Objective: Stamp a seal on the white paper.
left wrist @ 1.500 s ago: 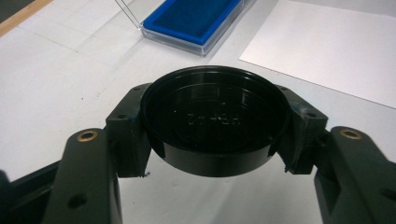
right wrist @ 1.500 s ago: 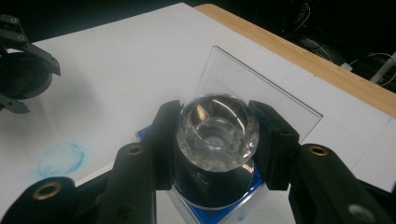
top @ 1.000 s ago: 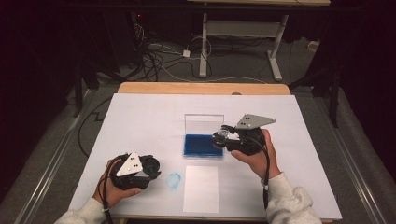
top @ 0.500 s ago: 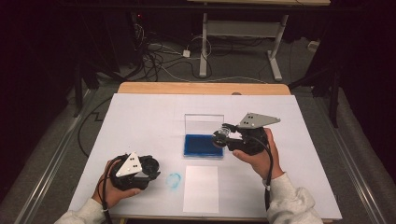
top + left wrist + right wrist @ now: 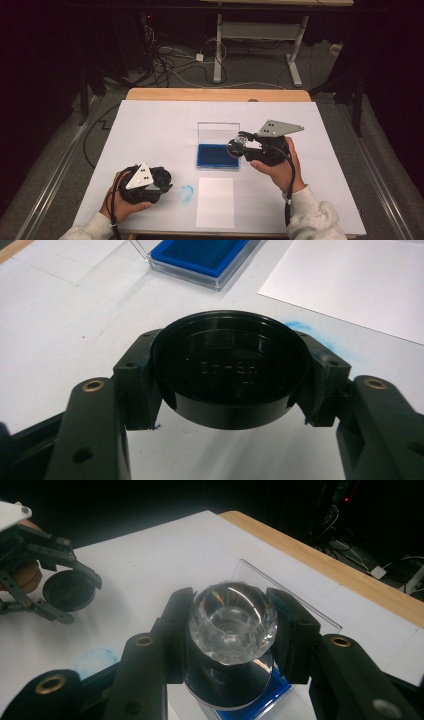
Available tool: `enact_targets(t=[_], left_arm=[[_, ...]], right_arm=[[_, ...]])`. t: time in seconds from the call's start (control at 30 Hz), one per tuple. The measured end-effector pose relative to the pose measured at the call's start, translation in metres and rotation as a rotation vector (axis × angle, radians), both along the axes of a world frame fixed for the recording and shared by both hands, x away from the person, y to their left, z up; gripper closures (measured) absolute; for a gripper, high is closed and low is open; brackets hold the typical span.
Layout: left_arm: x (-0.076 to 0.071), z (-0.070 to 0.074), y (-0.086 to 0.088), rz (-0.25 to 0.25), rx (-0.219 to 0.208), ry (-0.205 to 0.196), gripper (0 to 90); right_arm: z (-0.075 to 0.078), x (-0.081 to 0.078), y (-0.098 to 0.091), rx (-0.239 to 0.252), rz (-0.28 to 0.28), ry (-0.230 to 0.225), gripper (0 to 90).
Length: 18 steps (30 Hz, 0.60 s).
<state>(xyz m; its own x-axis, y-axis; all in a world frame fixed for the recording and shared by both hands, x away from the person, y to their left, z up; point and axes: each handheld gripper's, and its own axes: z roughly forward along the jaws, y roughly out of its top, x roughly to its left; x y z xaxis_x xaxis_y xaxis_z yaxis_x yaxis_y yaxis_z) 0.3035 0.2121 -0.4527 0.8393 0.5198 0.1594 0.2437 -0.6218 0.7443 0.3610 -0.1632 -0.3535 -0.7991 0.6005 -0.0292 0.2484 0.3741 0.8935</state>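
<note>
The faceted glass stamp (image 5: pixel 231 622) sits squarely between the right gripper (image 5: pixel 231 630)'s two pads, its clear knob upward and its mirrored base hanging over the blue ink pad (image 5: pixel 218 155) in the open clear case (image 5: pixel 218 131) near the middle of the table (image 5: pixel 165 125). The jaws are clamped on it, pressing the knob from both sides. The black round lid (image 5: pixel 230 367) lies between the left gripper (image 5: pixel 230 375)'s pads, hollow side up, gripped at its rim above the table's near left part. A blue ink smudge (image 5: pixel 186 194) marks the surface just beside that gripper, and a white paper sheet (image 5: pixel 215 202) lies by the near edge. Compared with a second ago, both hands sit almost where they were, and both grips are unchanged.
</note>
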Motion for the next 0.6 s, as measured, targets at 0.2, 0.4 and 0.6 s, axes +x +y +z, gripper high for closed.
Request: enact_targets(t=[0.2,0.4,0.6], left_arm=[[0.003,0.002,-0.012,-0.006,-0.004,-0.012,36.5],[0.009,0.007,-0.029,-0.030,-0.049,-0.015,36.5],[0.014,0.008,-0.043,-0.056,-0.059,-0.014,36.5]], right_arm=[[0.003,-0.003,-0.002,0.015,0.002,-0.007,56.7],[0.010,-0.007,-0.004,0.039,0.006,-0.025,56.6],[0.014,-0.010,-0.004,0.056,0.015,-0.030,56.7]])
